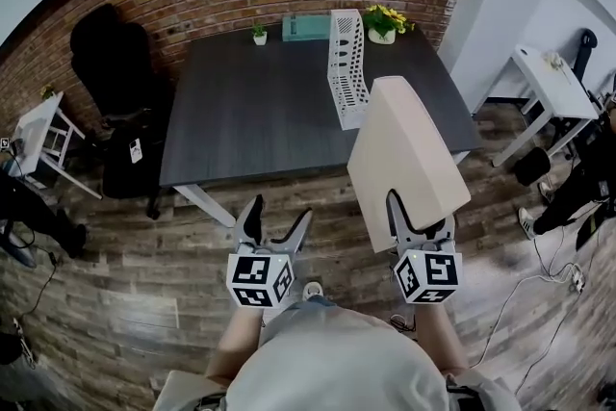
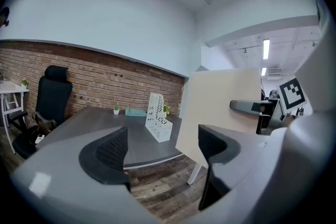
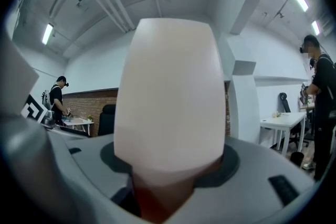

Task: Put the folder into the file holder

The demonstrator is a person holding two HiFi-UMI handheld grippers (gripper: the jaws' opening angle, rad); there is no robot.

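Note:
A beige folder (image 1: 404, 159) stands upright in front of me, clamped at its lower edge by my right gripper (image 1: 421, 212), which is shut on it. In the right gripper view the folder (image 3: 170, 97) fills the middle, rising from between the jaws of the right gripper (image 3: 168, 176). The white perforated file holder (image 1: 346, 67) stands on the dark table (image 1: 250, 120), beyond the folder toward the far right side. My left gripper (image 1: 277, 228) hangs open and holds nothing, left of the folder, short of the table's near edge. The left gripper view shows the folder (image 2: 220, 107) and file holder (image 2: 157, 118).
A small potted plant (image 1: 259, 34), a teal box (image 1: 306, 28) and yellow flowers (image 1: 383, 22) line the table's far edge by the brick wall. A black office chair (image 1: 111, 63) stands left of the table. A white desk (image 1: 553, 87) is at the right, with people nearby.

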